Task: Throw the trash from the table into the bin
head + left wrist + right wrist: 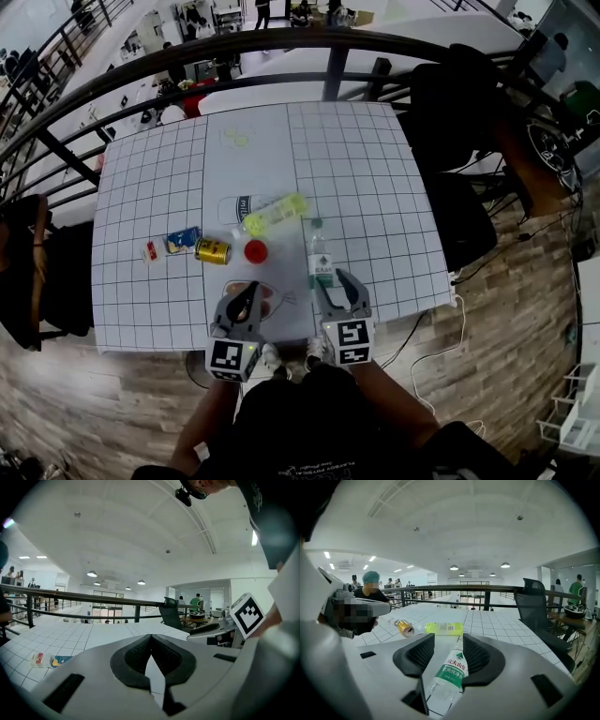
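A clear water bottle (pixel 321 255) with a green label lies on the white gridded table (pixel 375 187), pointing away from me. My right gripper (pixel 333 279) is open, and the bottle's (pixel 451 670) near end lies between its fingers without being squeezed. My left gripper (pixel 251 287) is shut with nothing in it, its fingertips (pixel 151 644) meeting just above the table's near edge. Beyond them lie a yellow-green bottle (pixel 277 212), a second clear bottle (pixel 232 208), a gold can (pixel 213 250), a red cap (pixel 255 250), a blue packet (pixel 183 239) and a small red-and-white packet (pixel 150 250).
A dark railing (pixel 281 47) curves behind the table. Black office chairs (pixel 450 112) stand to the right, close to the table's edge. Wooden floor (pixel 506 309) surrounds the table, with cables on it at the right.
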`<control>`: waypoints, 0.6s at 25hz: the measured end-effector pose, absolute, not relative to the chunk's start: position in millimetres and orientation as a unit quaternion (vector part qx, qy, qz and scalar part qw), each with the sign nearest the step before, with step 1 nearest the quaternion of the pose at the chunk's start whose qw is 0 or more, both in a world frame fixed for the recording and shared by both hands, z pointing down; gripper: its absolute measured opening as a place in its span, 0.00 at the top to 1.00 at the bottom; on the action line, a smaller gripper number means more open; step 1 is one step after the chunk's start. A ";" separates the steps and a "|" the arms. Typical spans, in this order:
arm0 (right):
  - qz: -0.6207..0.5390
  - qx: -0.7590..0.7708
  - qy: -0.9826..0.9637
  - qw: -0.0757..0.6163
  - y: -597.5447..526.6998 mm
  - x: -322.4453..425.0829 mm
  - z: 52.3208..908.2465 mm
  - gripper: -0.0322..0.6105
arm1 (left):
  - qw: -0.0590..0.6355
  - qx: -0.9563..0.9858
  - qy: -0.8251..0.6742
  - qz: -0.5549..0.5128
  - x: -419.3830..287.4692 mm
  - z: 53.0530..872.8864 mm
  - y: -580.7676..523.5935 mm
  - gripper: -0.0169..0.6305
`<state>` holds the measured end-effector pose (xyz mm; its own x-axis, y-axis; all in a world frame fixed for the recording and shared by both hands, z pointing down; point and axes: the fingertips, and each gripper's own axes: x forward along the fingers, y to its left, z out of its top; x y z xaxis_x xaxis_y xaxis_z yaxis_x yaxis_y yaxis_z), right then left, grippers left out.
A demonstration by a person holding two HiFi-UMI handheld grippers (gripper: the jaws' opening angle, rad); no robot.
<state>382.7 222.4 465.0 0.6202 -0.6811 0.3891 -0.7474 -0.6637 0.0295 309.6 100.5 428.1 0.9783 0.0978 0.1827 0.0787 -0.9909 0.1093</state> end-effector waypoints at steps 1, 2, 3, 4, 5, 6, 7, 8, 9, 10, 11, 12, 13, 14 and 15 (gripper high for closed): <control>0.182 0.892 -0.402 0.093 220.4 384.7 468.9 0.63 | 0.051 0.993 0.043 0.097 310.4 430.3 100.0 0.94; 0.190 0.890 -0.405 0.091 218.5 386.4 473.4 0.61 | 0.053 0.993 0.042 0.102 311.3 433.3 99.9 0.94; 0.199 0.887 -0.406 0.090 216.9 388.1 478.2 0.60 | 0.054 0.992 0.040 0.107 312.3 436.6 99.8 0.94; 0.208 0.885 -0.405 0.090 215.6 389.6 483.3 0.58 | 0.056 0.992 0.038 0.111 313.3 439.7 99.6 0.94; 0.218 0.884 -0.404 0.090 214.4 390.9 488.9 0.57 | 0.057 0.991 0.036 0.114 314.3 442.4 99.1 0.94; 0.226 0.883 -0.402 0.091 213.5 392.8 495.1 0.56 | 0.058 0.991 0.034 0.117 315.6 444.8 98.1 0.94; 0.234 0.882 -0.398 0.092 212.8 395.7 501.2 0.54 | 0.056 0.991 0.033 0.118 317.8 446.8 97.0 0.94; 0.242 0.882 -0.394 0.094 212.2 399.6 506.6 0.53 | 0.054 0.991 0.033 0.119 320.6 448.6 95.8 0.94; 0.249 0.881 -0.391 0.095 211.7 403.7 511.2 0.51 | 0.052 0.991 0.033 0.119 323.5 450.1 94.6 0.94; 0.257 0.880 -0.388 0.095 211.3 407.3 515.5 0.51 | 0.051 0.991 0.032 0.120 326.1 451.4 93.7 0.94; 0.268 0.878 -0.386 0.094 211.6 409.7 520.1 0.49 | 0.052 0.991 0.032 0.121 327.8 452.9 93.4 0.94; 0.280 0.875 -0.384 0.090 212.5 411.1 525.7 0.49 | 0.051 0.991 0.033 0.123 328.4 455.1 93.6 0.94; 0.295 0.872 -0.383 0.080 213.5 412.1 532.3 0.49 | 0.048 0.990 0.036 0.126 328.2 458.3 93.9 0.94; 0.311 0.868 -0.381 0.066 214.2 413.1 539.1 0.48 | 0.043 0.990 0.039 0.129 327.7 462.1 94.4 0.94; 0.326 0.865 -0.378 0.052 214.8 414.4 545.3 0.48 | 0.040 0.989 0.042 0.133 327.2 465.5 95.1 0.94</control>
<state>414.4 214.8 545.3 0.5005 -0.6205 0.6037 -0.6884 -0.7081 -0.1571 327.2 95.1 465.5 0.9613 0.0941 0.2590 0.0728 -0.9932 0.0905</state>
